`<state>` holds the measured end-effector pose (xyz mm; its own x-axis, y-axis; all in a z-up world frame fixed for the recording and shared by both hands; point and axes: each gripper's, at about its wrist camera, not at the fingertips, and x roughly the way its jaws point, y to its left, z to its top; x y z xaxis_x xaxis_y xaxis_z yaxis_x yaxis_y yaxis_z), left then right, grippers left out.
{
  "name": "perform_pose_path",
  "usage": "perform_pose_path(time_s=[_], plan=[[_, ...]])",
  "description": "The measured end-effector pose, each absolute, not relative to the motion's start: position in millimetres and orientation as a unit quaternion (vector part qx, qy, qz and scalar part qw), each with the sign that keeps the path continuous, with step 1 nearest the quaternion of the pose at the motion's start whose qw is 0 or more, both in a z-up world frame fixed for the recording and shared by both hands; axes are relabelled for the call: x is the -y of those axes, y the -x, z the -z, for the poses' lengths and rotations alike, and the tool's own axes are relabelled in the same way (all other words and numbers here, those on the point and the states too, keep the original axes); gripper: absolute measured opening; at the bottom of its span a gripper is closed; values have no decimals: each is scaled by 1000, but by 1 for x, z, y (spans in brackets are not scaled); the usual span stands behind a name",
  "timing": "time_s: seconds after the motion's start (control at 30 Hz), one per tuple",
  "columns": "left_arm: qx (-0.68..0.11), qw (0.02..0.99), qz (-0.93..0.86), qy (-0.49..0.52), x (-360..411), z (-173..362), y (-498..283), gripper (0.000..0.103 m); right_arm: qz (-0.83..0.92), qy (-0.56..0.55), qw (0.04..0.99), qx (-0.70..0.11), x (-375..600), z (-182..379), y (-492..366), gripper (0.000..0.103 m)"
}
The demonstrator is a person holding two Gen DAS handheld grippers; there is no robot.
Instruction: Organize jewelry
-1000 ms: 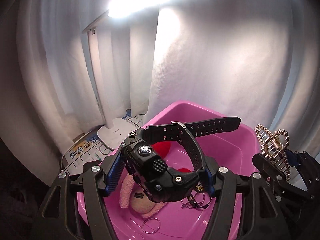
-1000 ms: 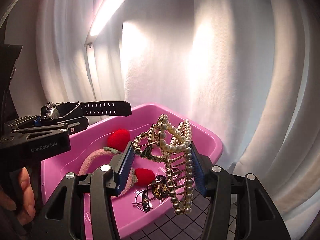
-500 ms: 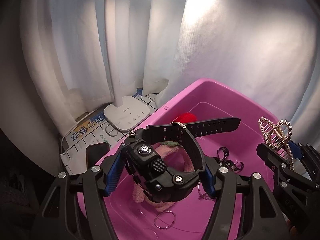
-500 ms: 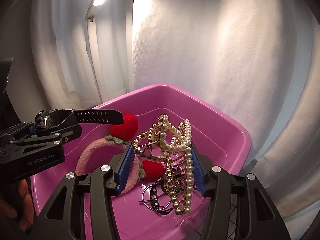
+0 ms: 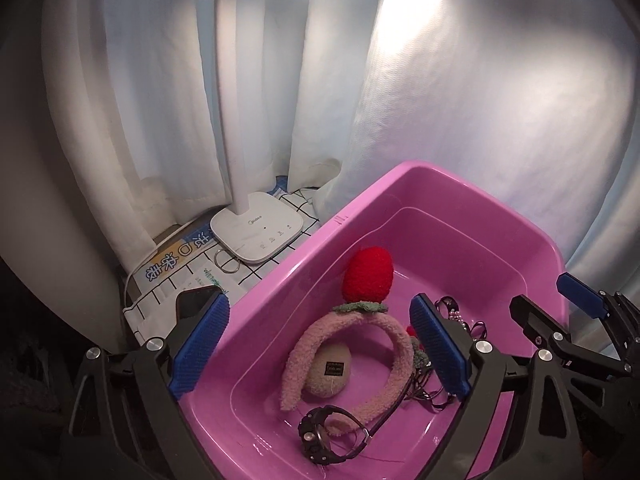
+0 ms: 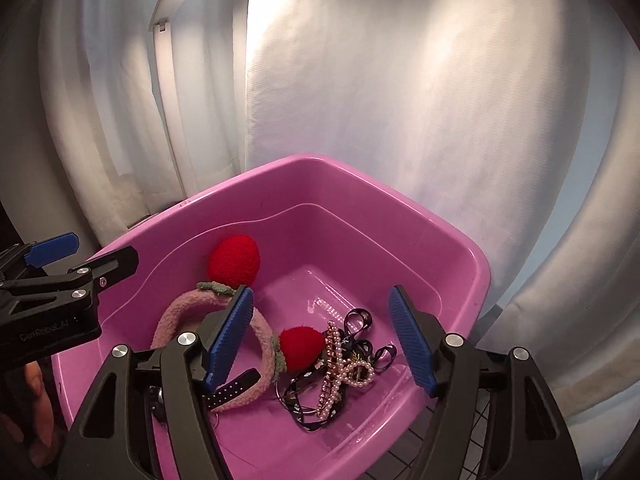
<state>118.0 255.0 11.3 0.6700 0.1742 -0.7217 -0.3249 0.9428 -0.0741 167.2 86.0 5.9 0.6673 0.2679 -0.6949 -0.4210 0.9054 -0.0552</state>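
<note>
Both grippers hover over a pink plastic tub (image 5: 472, 188) (image 6: 480, 264). My left gripper (image 5: 320, 344) is open and empty. A black watch (image 5: 324, 438) lies on the tub floor below it; its strap (image 6: 236, 386) shows in the right wrist view. My right gripper (image 6: 320, 336) is open and empty. A pearl hair claw (image 6: 340, 364) lies in the tub below it on dark ribbons and rings. A pink fuzzy headband (image 5: 384, 344) (image 6: 180, 308) with red pom-poms (image 5: 368, 276) (image 6: 234, 260) fills the tub's middle.
A white desk lamp's base (image 5: 258, 230) stands left of the tub on a checked cloth, with a metal ring (image 5: 226, 258) beside it. White curtains hang close behind. The other gripper shows at the side of each view (image 5: 560, 332) (image 6: 76, 276).
Both grippers have opened. The watch dropped from the left gripper into the tub and the pearl claw dropped from the right. Both views now look more steeply down.
</note>
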Motion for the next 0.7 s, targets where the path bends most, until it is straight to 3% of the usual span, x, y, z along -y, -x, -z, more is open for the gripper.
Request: perform_pose_path(time_s=[0.7], plan=[[-423, 892, -140, 75, -229, -6, -89, 94, -122, 67, 913, -384, -63, -7, -125, 67]])
